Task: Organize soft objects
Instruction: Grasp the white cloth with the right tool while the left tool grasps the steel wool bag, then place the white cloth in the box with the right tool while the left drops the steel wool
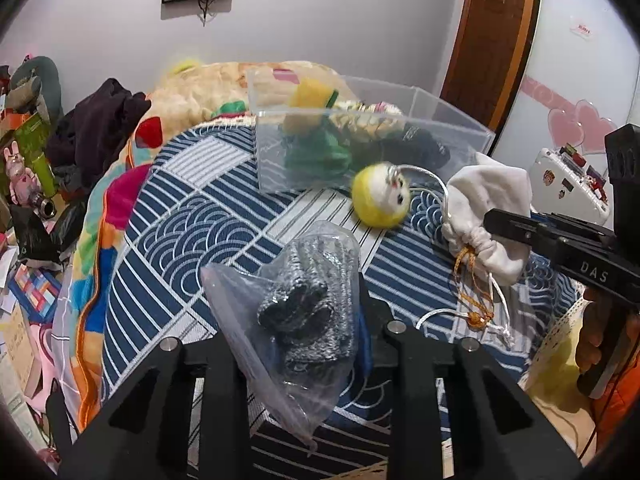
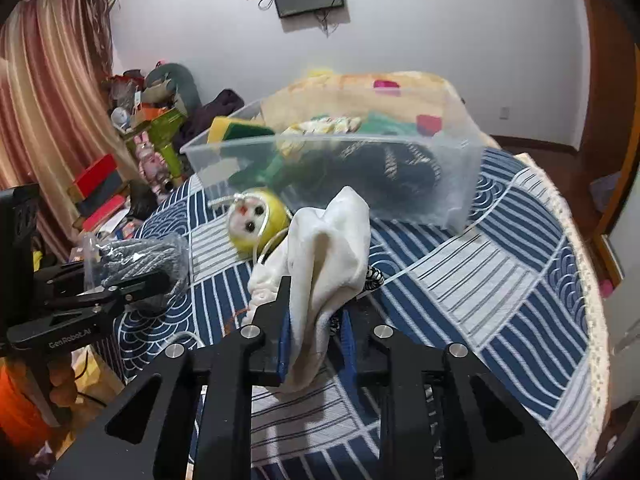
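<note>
Clear plastic bag [image 1: 296, 312] with a grey knit item inside, held up off the bed between the left gripper [image 1: 296, 320] fingers. White drawstring pouch [image 2: 324, 264], crumpled, orange cord at its neck, clamped between the right gripper [image 2: 316, 336] fingers. Yellow round plush [image 1: 380, 200] with a white face and silver loop lies on the blue patterned bedspread [image 1: 192, 216], just in front of the clear plastic bin [image 1: 360, 144]. Bin holds a yellow-green sponge [image 1: 308, 98], green cloth, dark fabric.

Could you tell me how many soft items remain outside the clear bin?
3: the bagged scourer in the left gripper, the white pouch in the right gripper, the yellow plush ball lying beside the bin.
</note>
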Motion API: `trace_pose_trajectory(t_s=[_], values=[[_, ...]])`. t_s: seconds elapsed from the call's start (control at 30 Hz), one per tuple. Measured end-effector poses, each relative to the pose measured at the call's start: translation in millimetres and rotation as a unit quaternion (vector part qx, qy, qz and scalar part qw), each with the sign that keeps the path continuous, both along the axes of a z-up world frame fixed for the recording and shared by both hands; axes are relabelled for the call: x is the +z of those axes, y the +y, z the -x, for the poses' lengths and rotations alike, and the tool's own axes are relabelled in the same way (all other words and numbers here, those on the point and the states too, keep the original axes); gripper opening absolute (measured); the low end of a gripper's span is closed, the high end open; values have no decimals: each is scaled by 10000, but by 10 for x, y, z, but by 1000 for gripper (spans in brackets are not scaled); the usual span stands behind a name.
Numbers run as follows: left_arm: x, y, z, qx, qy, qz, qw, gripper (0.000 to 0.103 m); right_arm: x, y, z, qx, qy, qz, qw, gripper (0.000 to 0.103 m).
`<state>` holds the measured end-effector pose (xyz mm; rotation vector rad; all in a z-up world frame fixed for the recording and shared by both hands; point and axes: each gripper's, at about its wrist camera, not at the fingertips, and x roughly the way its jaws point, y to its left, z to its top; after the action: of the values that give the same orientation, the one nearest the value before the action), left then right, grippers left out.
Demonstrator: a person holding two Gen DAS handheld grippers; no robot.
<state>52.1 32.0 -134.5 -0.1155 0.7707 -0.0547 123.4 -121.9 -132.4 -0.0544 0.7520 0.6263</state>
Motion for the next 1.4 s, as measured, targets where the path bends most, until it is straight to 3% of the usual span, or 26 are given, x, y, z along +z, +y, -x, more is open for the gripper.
trace_pose_trajectory(t_s=[0.47,0.83,1.2,1.4], values=[[637,25,-103,87,-941,-39,9955,29,591,-277,-77,-424,-793,-449,9949,18],[985,5,-543,93,-1380,-42,9904,29,1002,-163,-308,-564,-1545,-493,9852,18],[884,-71,-1201,107,-1096,-76,9939,29,938,24,-656,-734,-1633,-228,9836,18],[698,-53,-1498,70,-697,151,9974,29,795,101,-869,-686,-1217,-134,9901,18]])
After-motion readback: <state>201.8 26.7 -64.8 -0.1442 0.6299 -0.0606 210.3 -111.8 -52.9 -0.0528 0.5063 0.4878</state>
